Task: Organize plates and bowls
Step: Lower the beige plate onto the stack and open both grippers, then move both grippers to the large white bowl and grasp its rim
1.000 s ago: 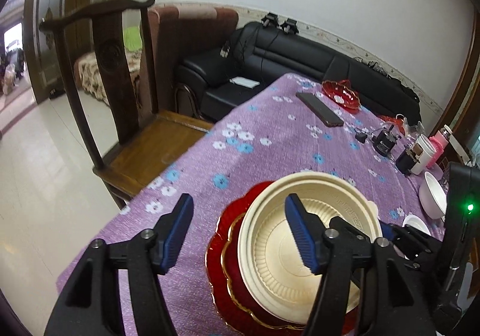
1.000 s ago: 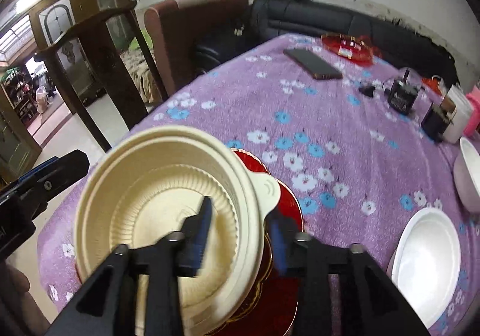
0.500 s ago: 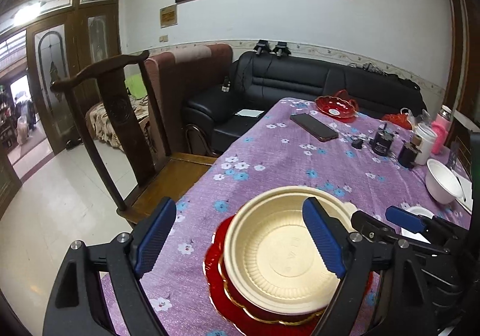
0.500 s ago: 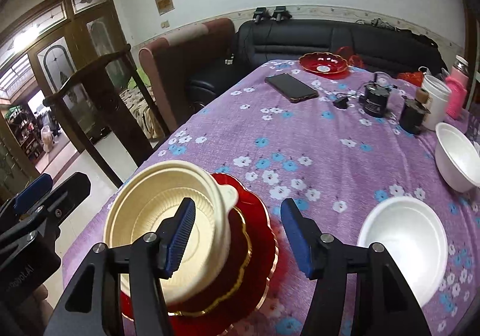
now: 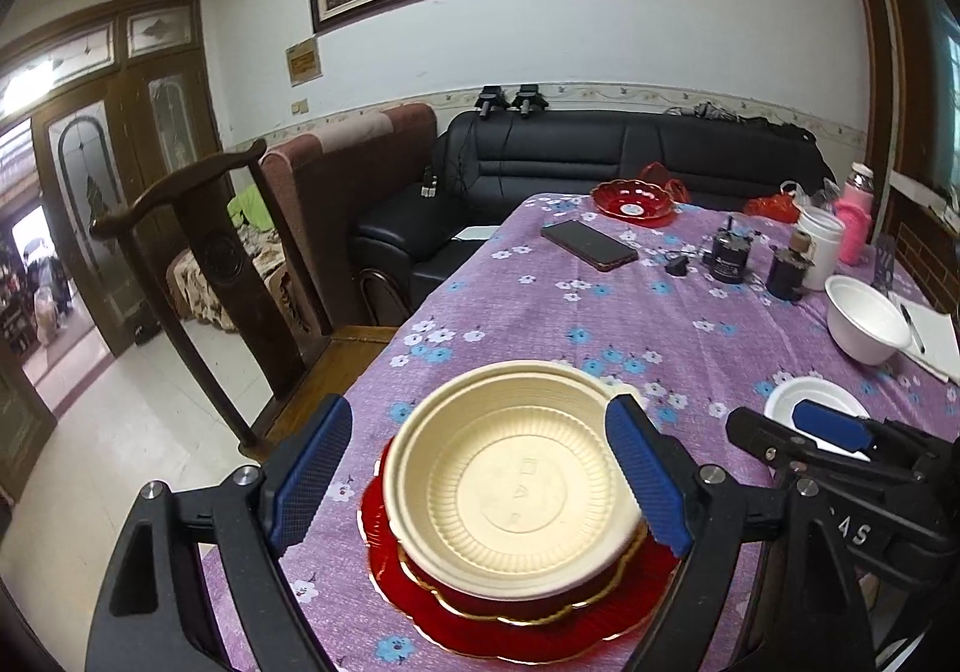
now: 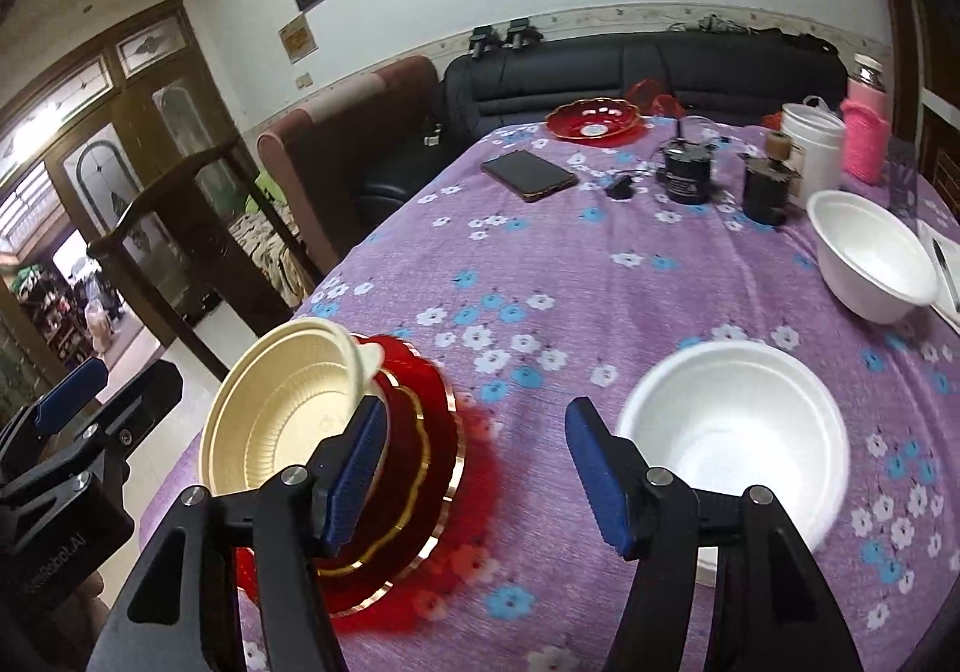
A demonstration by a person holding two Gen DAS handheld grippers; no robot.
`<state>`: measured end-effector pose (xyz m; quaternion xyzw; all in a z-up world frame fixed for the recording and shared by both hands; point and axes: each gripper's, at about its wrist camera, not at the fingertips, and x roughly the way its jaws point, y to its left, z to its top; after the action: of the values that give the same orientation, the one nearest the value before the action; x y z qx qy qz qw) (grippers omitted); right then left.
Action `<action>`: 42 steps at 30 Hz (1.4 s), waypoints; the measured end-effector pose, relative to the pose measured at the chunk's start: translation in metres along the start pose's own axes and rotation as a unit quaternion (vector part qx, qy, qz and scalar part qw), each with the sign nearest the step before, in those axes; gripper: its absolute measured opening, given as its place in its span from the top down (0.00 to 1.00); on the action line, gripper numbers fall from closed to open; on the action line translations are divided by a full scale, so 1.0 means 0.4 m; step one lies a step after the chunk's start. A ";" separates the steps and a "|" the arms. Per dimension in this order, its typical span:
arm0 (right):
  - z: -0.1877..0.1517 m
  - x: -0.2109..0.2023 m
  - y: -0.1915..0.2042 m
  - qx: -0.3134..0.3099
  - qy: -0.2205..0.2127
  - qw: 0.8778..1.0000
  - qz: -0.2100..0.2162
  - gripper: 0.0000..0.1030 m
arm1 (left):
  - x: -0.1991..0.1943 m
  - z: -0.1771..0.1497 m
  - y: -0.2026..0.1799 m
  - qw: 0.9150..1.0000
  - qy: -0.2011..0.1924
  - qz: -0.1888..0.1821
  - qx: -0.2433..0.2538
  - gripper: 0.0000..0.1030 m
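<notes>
On the near left corner of the worktop (image 5: 690, 324), covered by a purple flowered cloth, a cream bowl (image 5: 510, 486) sits in a red dish (image 6: 420, 468) with a gold rim, and both rest on a wide red plate (image 5: 516, 612). The left hand-held gripper (image 5: 480, 468) hovers over this stack with its blue pads (image 5: 306, 462) spread wide, one on each side of the cream bowl and clear of its rim. The right hand-held gripper (image 6: 474, 468) is just to the right of the stack; its jaws are opening, with only bare cloth between them, and its left pad (image 6: 354, 468) stands close in front of the red dish. A white foam bowl (image 6: 738, 426) lies on the cloth near the right one, and a deeper white bowl (image 6: 870, 258) stands farther off toward the right edge. Towards the far end lie a dark phone (image 6: 528, 174), a second red dish (image 6: 594, 120), two small black jars (image 6: 687, 171), a white tub (image 6: 813, 144) and a pink bottle (image 6: 864, 132). A dark wooden chair (image 5: 222, 276) stands at the left side, and a black sofa (image 5: 600, 156) runs along the far wall.
</notes>
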<state>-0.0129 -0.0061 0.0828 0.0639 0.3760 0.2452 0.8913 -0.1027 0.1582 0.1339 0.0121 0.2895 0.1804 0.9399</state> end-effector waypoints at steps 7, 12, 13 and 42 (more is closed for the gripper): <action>-0.014 -0.051 -0.089 0.030 -0.012 0.999 -0.007 0.34 | -0.029 0.000 -0.085 0.999 -0.007 0.003 0.039 0.16; -0.027 -0.083 -0.137 0.045 -0.020 0.999 -0.010 0.34 | -0.049 -0.001 -0.135 0.998 -0.015 0.002 0.058 0.16; -0.028 -0.089 -0.148 0.047 -0.022 0.999 -0.011 0.34 | -0.053 -0.002 -0.144 0.998 -0.017 0.002 0.063 0.16; 0.097 -0.429 -0.615 0.156 -0.121 0.961 -0.192 0.28 | -0.044 0.331 -0.340 0.968 0.026 -0.228 0.101 0.11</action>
<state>0.0077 -0.3010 0.1465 0.1574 0.3040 -0.0018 0.9396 0.0014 0.0359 0.2362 0.0360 0.3254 -0.0681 0.9424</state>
